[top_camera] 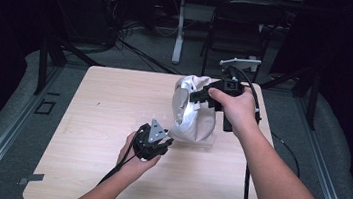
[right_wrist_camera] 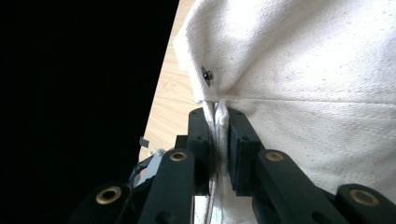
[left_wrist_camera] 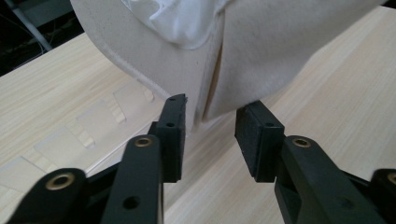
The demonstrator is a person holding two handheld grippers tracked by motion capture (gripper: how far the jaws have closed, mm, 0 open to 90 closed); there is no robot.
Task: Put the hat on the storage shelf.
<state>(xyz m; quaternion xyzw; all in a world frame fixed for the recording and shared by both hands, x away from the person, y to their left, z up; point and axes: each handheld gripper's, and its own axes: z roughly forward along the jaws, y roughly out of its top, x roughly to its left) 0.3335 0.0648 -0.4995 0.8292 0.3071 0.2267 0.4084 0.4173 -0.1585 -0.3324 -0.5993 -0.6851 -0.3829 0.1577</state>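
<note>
A cream cloth bag (top_camera: 190, 115) with a white lining stands lifted off the wooden table (top_camera: 109, 97), its mouth turned left. My right gripper (top_camera: 196, 97) is shut on the bag's upper edge; in the right gripper view the jaws (right_wrist_camera: 218, 122) pinch a folded seam just below a small metal snap (right_wrist_camera: 207, 74) on the bag (right_wrist_camera: 303, 70). My left gripper (top_camera: 168, 140) is open at the bag's lower left. In the left gripper view its jaws (left_wrist_camera: 210, 119) stand on either side of the bag's bottom corner (left_wrist_camera: 261, 56), with nothing gripped between them.
A clear plastic sheet (top_camera: 199, 142) lies on the table under the bag, and its see-through tabs (left_wrist_camera: 93, 126) reach left. Beyond the table's far edge stand a black chair (top_camera: 242, 31) and a white desk leg (top_camera: 179, 34). Black cables trail from both grippers.
</note>
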